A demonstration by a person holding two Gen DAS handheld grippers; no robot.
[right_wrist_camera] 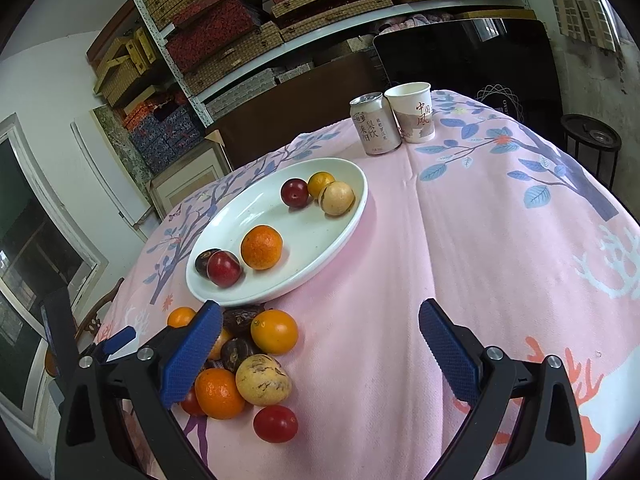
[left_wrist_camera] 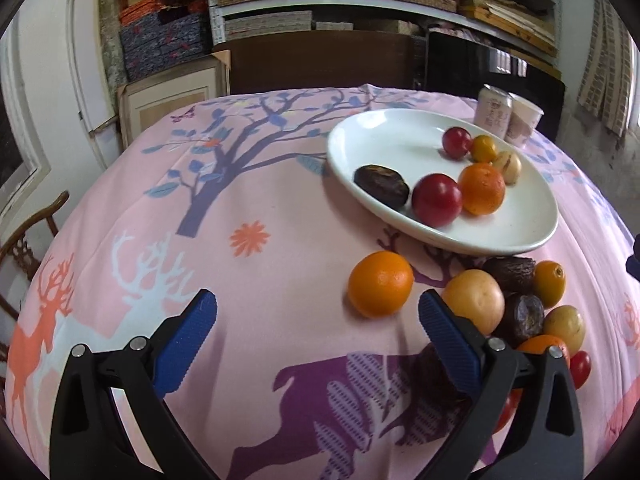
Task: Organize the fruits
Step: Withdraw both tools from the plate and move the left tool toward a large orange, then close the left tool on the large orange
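A white oval plate (left_wrist_camera: 348, 148) (right_wrist_camera: 344, 216) on the pink tablecloth holds several fruits: two red plums, an orange (left_wrist_camera: 481, 188) (right_wrist_camera: 261, 247), a small yellow-orange fruit, a beige fruit and a dark date. In front of the plate lies a loose pile: oranges, beige fruits, dates, red fruits. One orange (left_wrist_camera: 380, 289) sits apart on the cloth, just ahead of my left gripper (left_wrist_camera: 318, 316), which is open and empty. My right gripper (right_wrist_camera: 320, 326) is open and empty too; its left finger covers part of the pile (right_wrist_camera: 256, 368).
A drink can (right_wrist_camera: 375, 124) (left_wrist_camera: 494, 109) and a paper cup (right_wrist_camera: 412, 112) (left_wrist_camera: 524, 120) stand at the table's far side behind the plate. Shelves with stacked boxes fill the background. A wooden chair (left_wrist_camera: 28, 240) stands at the table's left.
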